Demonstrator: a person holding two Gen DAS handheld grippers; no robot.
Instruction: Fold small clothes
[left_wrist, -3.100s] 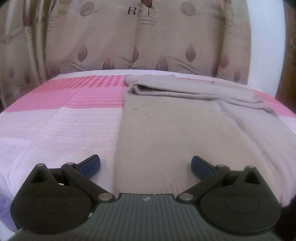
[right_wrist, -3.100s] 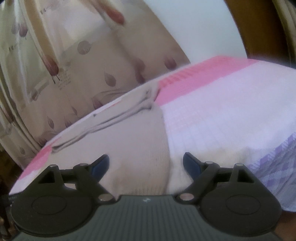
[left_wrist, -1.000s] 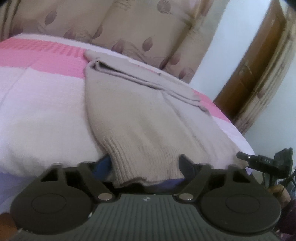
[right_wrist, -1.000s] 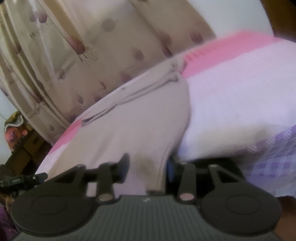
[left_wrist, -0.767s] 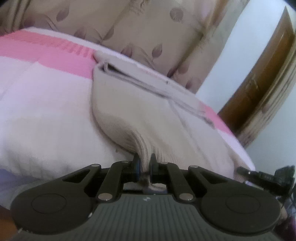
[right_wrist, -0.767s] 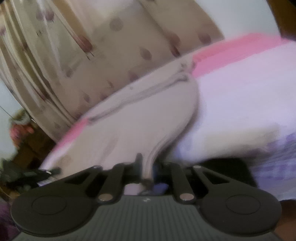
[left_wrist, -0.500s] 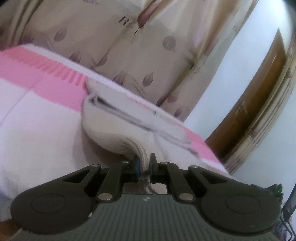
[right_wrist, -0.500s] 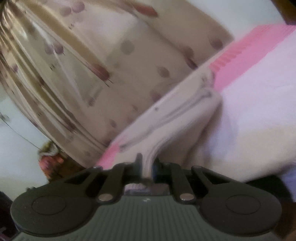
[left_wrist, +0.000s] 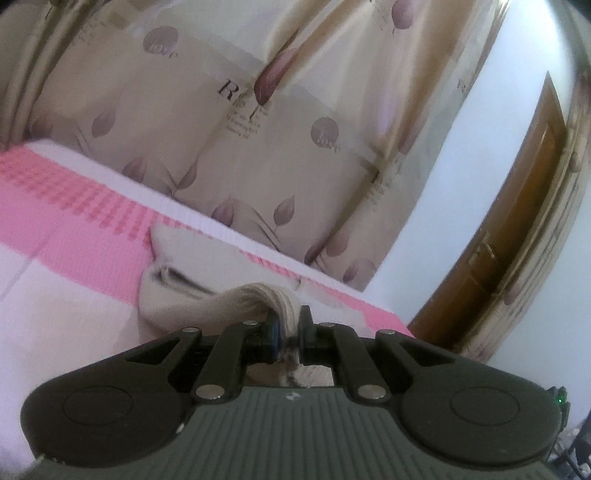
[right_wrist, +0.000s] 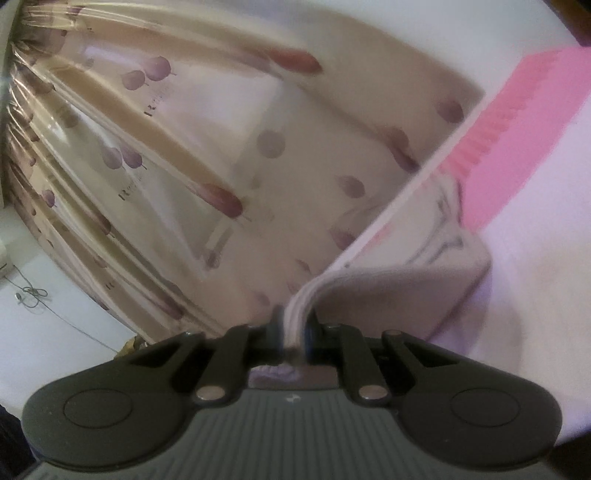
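Note:
A beige knitted sweater (left_wrist: 173, 291) lies on the pink and white bedspread (left_wrist: 66, 236). My left gripper (left_wrist: 287, 334) is shut on its ribbed hem and holds it lifted above the bed. My right gripper (right_wrist: 293, 338) is shut on the other hem corner of the sweater (right_wrist: 406, 291) and holds it lifted too. The far part of the sweater, with its folded sleeves, still rests on the bed. The stretch of hem between the two grippers is out of view.
A beige leaf-print curtain (left_wrist: 240, 122) hangs right behind the bed. A white wall and a brown wooden door (left_wrist: 509, 236) stand to the right. The bedspread (right_wrist: 535, 206) extends to the right in the right wrist view.
Both grippers closed on the sweater's hem and have risen, lifting the near edge off the bed and carrying it towards the far end. Both views tilted up towards the curtain.

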